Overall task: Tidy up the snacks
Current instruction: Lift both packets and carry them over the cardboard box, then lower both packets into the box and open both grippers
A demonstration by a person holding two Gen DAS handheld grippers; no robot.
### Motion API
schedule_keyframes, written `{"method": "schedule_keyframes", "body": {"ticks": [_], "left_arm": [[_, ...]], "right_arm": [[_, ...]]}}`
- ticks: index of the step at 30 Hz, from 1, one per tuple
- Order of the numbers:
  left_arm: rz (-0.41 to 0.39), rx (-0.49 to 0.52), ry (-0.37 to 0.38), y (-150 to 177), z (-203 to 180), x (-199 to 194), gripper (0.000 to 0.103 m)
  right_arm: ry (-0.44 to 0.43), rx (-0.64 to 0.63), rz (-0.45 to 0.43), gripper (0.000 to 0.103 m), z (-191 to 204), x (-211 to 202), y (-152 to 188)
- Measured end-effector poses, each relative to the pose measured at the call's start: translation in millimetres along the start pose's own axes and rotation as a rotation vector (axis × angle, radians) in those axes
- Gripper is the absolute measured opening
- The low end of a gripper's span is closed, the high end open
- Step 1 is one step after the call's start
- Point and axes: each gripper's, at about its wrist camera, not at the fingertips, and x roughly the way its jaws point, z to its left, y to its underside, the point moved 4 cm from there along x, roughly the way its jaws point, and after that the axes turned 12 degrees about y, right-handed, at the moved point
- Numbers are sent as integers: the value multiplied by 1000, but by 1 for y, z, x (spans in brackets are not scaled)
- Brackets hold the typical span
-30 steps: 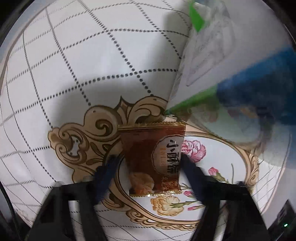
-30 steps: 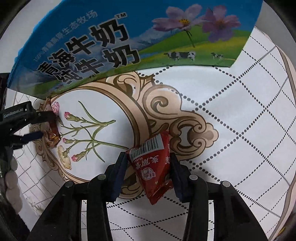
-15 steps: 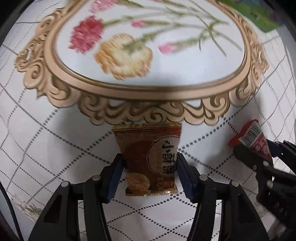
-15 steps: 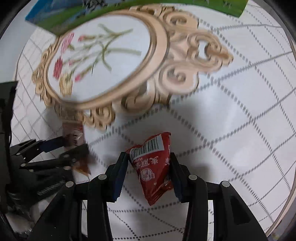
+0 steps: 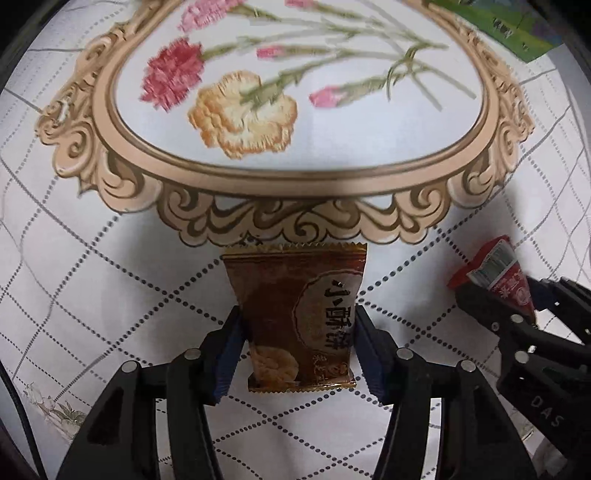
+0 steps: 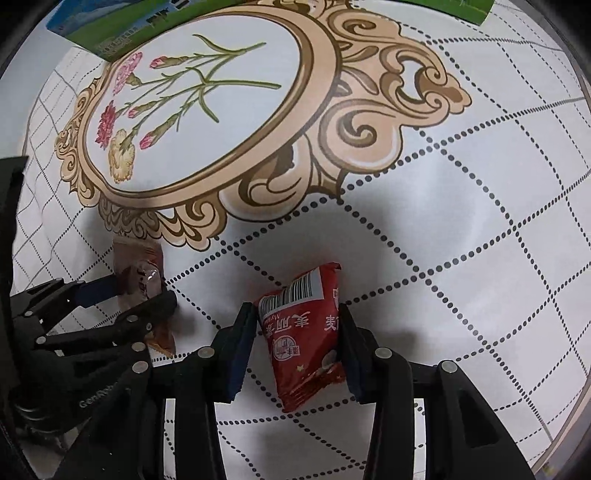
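1. Left wrist view: my left gripper [image 5: 297,345] is pinching the brown snack packet [image 5: 295,317], both blue pads pressed to its side edges. The packet is upright with its crimped top edge pointing away from the camera, over the dotted-grid part of the tablecloth [image 5: 92,295] just below the ornate gold frame print [image 5: 295,177].
2. Same view, lower right: I see the right gripper [image 5: 517,299] from the side, clamped on the red snack packet [image 5: 495,269]. Only the packet's barcode end sticks out; its front is hidden here.
3. Same view, top right corner: a sliver of the green milk carton [image 5: 517,33] sits past the frame print. Can't tell from here whether either packet touches the cloth.
4. Right wrist view: my right gripper [image 6: 297,341] is nipped onto the red snack packet [image 6: 303,332], which is tilted with its barcode end up and away. This view shows the full printed face, which the left view doesn't.
5. Same view, left side: the left gripper [image 6: 144,291] appears side-on, closed on the brown snack packet [image 6: 142,280], near the lower edge of the frame print [image 6: 325,110].
6. Same view, top edge: the milk carton [image 6: 122,40] shows far more length, green with a blue end, lying along the far side of the tablecloth [image 6: 461,240].
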Motion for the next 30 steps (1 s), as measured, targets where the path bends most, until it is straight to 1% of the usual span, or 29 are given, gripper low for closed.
{"method": "schedule_keyframes", "body": {"ticks": [1,4,6,9,11,15,17,19,21,23,24,26,28,30], "left_arm": [[-12,3,4,-1,-2,-6,54],[-55,29,12,-4,-13,-29,54],[-96,46,40,-9,-24,-54,54],[-162,60,82,-23,-38,-92,54],[-207,63,115,-36,-45,-120,54],[-298,80,168,-74,-61,-178,54],[-330,80,187,-94,-59,-201,54],[-348,79,197,-121,-58,-217,54],[-354,68,205,-145,-57,-228,54],[-346,42,202,-172,-56,-231,54],[-331,30,205,-182,-56,-226,54],[-293,5,199,-210,-43,-212,54],[-251,-20,188,-229,-35,-194,54],[-226,-21,162,-238,-34,-184,55]], "right_arm": [[-9,4,-2,45,-7,-12,3],[-46,15,-22,44,-6,-35,1],[-70,16,-45,44,-6,-51,-1],[-110,24,-106,44,-9,-88,-12],[-139,35,-160,44,-15,-118,-25],[-176,57,-267,44,-33,-172,-55],[-186,70,-327,44,-43,-202,-75],[-178,81,-368,44,-54,-219,-92],[-152,83,-410,44,-66,-236,-116],[-130,92,-430,44,-73,-243,-142],[-116,88,-423,44,-72,-241,-153],[-88,101,-415,44,-78,-236,-178],[-57,101,-385,44,-82,-226,-197],[-49,109,-349,44,-86,-215,-213]]}}
